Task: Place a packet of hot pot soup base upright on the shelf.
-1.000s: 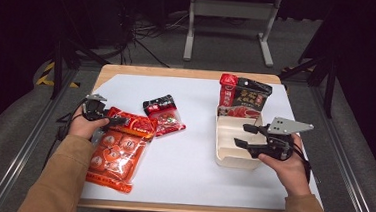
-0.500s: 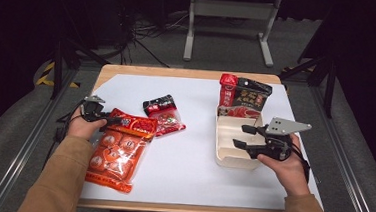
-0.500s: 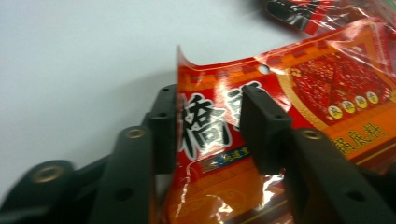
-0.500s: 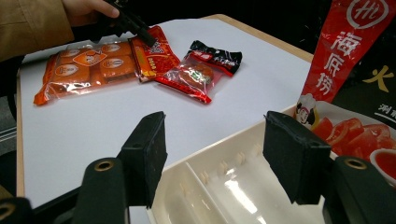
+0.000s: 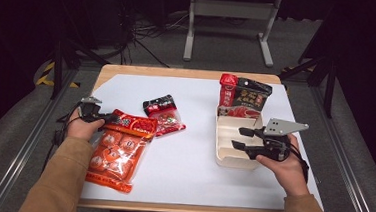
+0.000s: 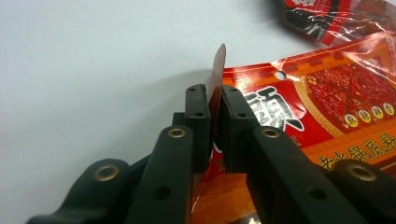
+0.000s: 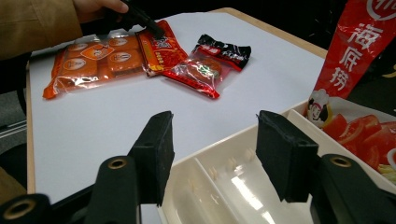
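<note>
A red sauce packet (image 5: 133, 124) lies on the white table sheet at the left, overlapping a larger orange pack (image 5: 115, 156). My left gripper (image 5: 109, 118) has just been closing and is now shut on the red packet's upturned edge (image 6: 215, 70); the pads (image 6: 198, 112) pinch it. At the right, my right gripper (image 5: 237, 138) stands open over the near side of a cream divided tray (image 5: 224, 138). Its jaws have just been closing a little. The tray's rim (image 7: 205, 156) lies between them, and neither pad (image 7: 156, 149) touches it.
A small red-and-black pack (image 5: 163, 115) lies mid-table. Red and black packets (image 5: 244, 95) stand against the tray's far end, and one (image 7: 359, 51) reaches into it. Dark floor, cables and a metal stand (image 5: 229, 23) lie beyond the wooden table edge (image 5: 188, 73).
The left jaws have closed onto the red packet's edge. The right jaws have narrowed slightly over the tray. Neither hand has shifted.
</note>
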{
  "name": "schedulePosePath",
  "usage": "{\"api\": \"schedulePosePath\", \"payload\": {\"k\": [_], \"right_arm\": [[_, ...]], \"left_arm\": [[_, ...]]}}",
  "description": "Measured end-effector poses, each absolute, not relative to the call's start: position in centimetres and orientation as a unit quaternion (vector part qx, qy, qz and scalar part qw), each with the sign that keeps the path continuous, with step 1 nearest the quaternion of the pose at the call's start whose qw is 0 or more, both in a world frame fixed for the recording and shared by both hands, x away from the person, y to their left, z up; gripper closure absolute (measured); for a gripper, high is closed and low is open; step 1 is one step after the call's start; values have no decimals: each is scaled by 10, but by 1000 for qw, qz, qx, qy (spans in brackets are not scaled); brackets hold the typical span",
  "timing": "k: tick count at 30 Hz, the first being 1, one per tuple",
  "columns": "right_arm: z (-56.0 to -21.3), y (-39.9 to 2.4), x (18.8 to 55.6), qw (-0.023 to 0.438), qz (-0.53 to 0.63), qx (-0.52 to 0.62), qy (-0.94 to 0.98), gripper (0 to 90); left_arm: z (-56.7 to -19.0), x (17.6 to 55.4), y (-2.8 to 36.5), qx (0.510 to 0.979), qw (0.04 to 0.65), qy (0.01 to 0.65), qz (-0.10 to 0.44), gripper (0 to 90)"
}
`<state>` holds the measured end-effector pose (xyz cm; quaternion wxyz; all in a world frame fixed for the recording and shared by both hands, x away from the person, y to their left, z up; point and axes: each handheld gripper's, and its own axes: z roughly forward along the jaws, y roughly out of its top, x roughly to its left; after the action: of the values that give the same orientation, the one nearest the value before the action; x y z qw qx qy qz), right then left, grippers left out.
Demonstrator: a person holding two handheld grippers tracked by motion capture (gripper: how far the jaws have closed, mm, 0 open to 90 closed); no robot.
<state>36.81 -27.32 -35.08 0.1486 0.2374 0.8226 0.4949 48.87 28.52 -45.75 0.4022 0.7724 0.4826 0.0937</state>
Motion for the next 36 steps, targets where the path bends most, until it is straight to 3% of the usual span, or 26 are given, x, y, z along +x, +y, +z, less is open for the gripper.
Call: {"api": "schedulePosePath", "payload": {"k": [19,36], "right_arm": [[-349,-276,367,127,518,244,810,500],[-346,-275,367,127,526,243,805,518]], "left_arm": [[-430,475,286,754,411,498,122,900],[-383,446,285,730,471,470,152,900]]}}
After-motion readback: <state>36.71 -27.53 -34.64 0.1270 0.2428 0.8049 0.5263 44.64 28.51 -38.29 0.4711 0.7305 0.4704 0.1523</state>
